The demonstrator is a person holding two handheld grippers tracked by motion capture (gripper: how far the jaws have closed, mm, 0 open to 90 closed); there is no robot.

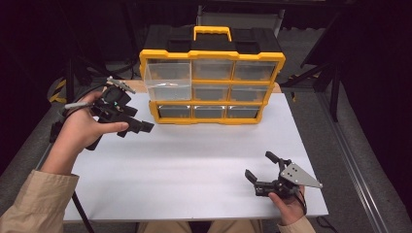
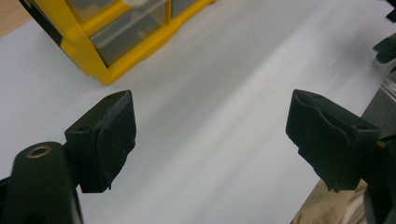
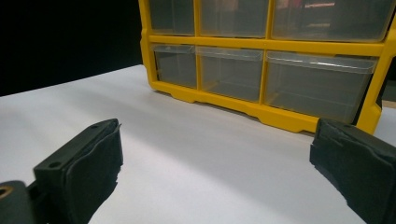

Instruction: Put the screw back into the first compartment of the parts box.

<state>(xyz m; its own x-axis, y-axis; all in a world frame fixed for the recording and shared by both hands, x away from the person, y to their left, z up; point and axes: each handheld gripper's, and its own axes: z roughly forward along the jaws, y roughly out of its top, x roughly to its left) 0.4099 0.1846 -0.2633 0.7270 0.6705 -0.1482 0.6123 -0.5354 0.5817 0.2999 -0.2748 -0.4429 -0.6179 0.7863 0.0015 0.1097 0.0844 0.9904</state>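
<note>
A yellow and black drawer organiser [image 1: 214,56] stands at the back of the white table [image 1: 194,165], with three rows of clear drawers. Its top-left drawer [image 1: 167,80] is pulled out toward me and looks empty. My left gripper [image 1: 134,129] is held above the table just left of the organiser's lower corner. It is open, with nothing between its jaws [image 2: 210,135]. My right gripper [image 1: 260,166] rests near the front right of the table, open and empty [image 3: 215,163], and faces the organiser's bottom row [image 3: 261,77].
The organiser has a yellow carry handle [image 1: 212,31] on top. Dark stands and cables stand on the floor behind and left of the table. The table's front edge [image 1: 194,218] runs close to my forearms. My right gripper's tip [image 2: 385,46] shows in the left gripper view.
</note>
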